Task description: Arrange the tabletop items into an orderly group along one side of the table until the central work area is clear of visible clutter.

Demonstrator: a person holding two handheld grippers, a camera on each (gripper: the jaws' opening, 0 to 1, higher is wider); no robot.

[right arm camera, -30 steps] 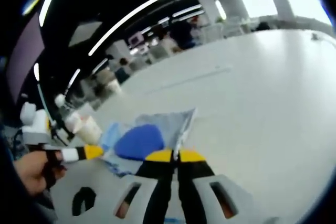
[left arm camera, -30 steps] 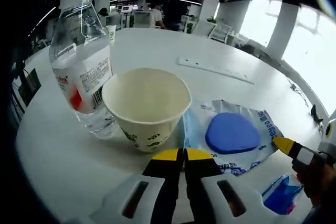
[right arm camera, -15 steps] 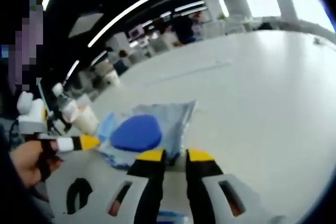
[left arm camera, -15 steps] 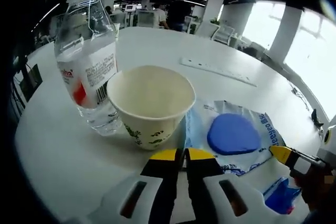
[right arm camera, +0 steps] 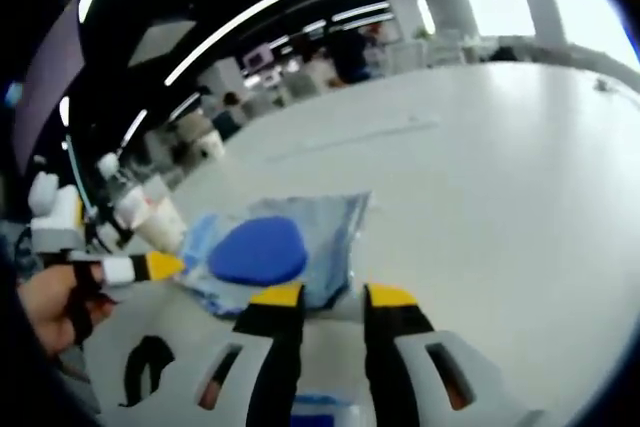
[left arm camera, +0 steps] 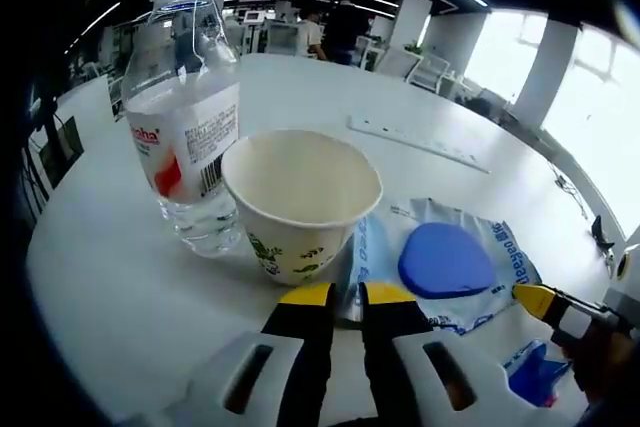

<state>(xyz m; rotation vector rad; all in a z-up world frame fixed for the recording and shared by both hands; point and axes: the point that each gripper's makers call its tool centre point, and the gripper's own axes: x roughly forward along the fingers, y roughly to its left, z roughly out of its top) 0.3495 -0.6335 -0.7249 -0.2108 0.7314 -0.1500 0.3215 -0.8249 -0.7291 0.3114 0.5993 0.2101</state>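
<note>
left tongs (left arm camera: 347, 297), right tongs (right arm camera: 334, 297): pale grey slotted bodies, black jaws, yellow tips.

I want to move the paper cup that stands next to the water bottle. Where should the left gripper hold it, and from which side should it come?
Probably by the near rim. The paper cup stands upright and open, directly ahead of the left gripper. One jaw could go inside the mouth and one outside the thin wall. The water bottle crowds one side and the blue packet lies at the other, so a straight-ahead approach looks freest.
</note>
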